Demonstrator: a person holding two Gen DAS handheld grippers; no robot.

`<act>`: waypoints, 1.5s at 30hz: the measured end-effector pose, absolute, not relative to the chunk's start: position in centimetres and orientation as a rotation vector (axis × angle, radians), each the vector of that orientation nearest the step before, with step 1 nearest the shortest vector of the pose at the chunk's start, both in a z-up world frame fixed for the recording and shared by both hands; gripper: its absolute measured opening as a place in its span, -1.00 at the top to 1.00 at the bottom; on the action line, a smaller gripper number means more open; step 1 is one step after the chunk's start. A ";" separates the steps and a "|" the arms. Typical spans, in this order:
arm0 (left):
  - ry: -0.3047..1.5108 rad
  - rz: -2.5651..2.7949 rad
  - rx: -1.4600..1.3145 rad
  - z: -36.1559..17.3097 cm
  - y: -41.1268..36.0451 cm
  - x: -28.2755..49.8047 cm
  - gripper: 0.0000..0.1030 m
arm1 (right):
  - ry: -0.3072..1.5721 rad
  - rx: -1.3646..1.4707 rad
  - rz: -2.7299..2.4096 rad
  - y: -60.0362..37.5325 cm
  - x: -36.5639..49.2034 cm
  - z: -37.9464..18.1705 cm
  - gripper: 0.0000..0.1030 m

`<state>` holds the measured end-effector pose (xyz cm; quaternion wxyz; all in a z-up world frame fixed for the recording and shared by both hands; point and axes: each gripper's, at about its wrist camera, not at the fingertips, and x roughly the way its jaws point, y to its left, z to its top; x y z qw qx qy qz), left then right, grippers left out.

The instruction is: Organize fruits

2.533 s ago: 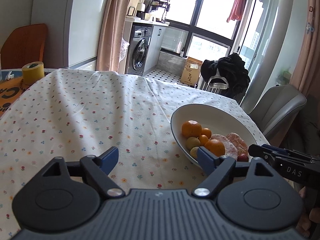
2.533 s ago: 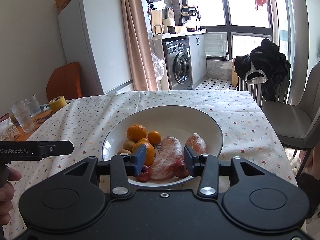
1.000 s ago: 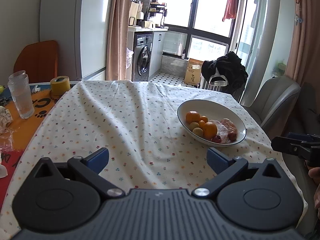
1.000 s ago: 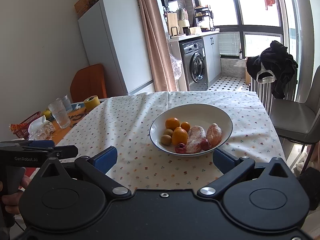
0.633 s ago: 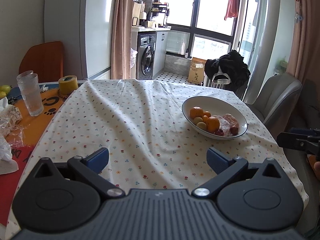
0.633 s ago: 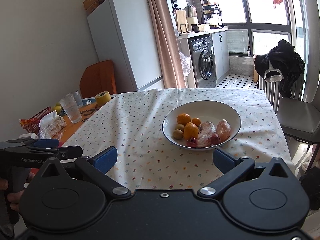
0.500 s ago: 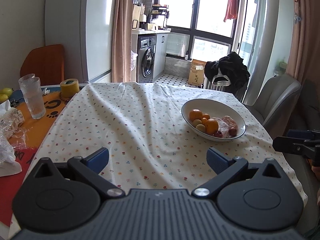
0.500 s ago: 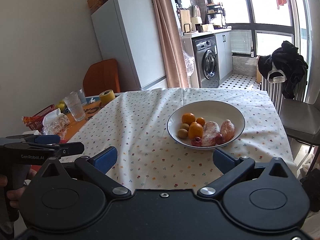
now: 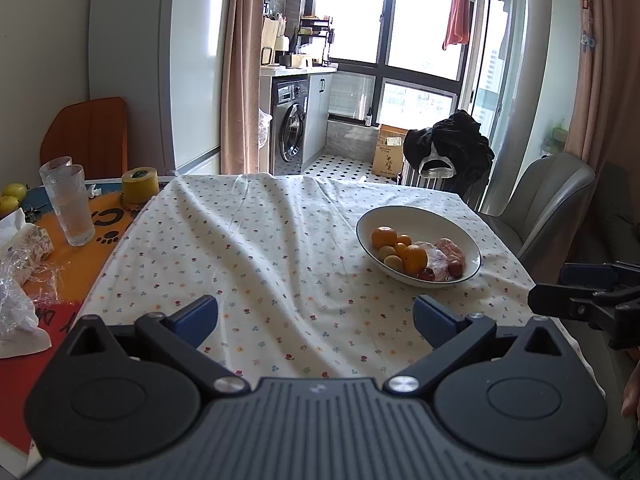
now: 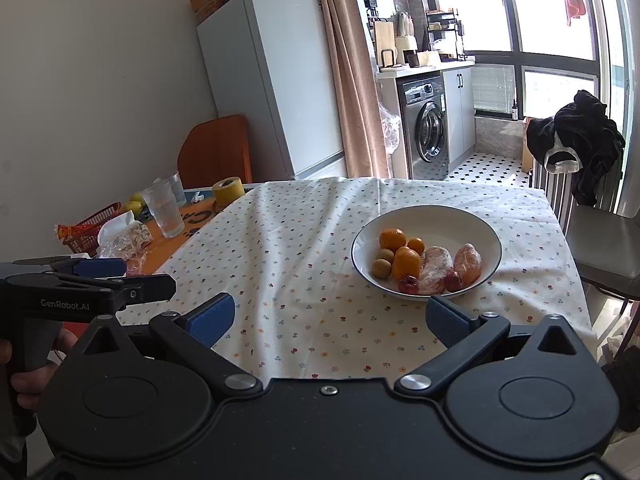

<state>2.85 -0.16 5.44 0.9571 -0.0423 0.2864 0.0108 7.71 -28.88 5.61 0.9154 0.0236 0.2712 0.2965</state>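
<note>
Nearest the near edge of the table, the left gripper point(image 9: 314, 318) and the right gripper point(image 10: 326, 318) are both held above the flowered tablecloth point(image 10: 304, 240), each with its blue-padded jaws spread wide and nothing between them. Seen from the right wrist, the left gripper points in from the left side, with a hand point(image 10: 24, 376) wrapped around its grey handle.

Farther in, right of the table's middle, sits a white bowl point(image 10: 436, 216) with a dark rim. It holds the fruits: a large orange point(image 10: 392, 239) and a small one point(image 10: 416, 245) at the far left, another orange point(image 10: 407, 263) nearer, two brownish-green kiwis point(image 10: 382, 263), two small dark red fruits point(image 10: 408, 284) at the near rim, and two long reddish pieces in clear wrap point(image 10: 436, 270) on the right.

On the far left stand clear glasses point(image 9: 70, 200) and a yellow tape roll point(image 9: 139, 188).
</note>
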 end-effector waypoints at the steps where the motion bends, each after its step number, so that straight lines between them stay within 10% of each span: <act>1: 0.583 0.021 -0.084 5.4 -0.2 2.8 -0.99 | 0.560 0.048 0.611 -28.9 7.7 5.6 -1.00; 45: 0.593 0.014 -0.081 5.3 -0.2 2.3 -0.99 | 0.569 0.046 0.612 -28.8 7.5 5.3 -1.00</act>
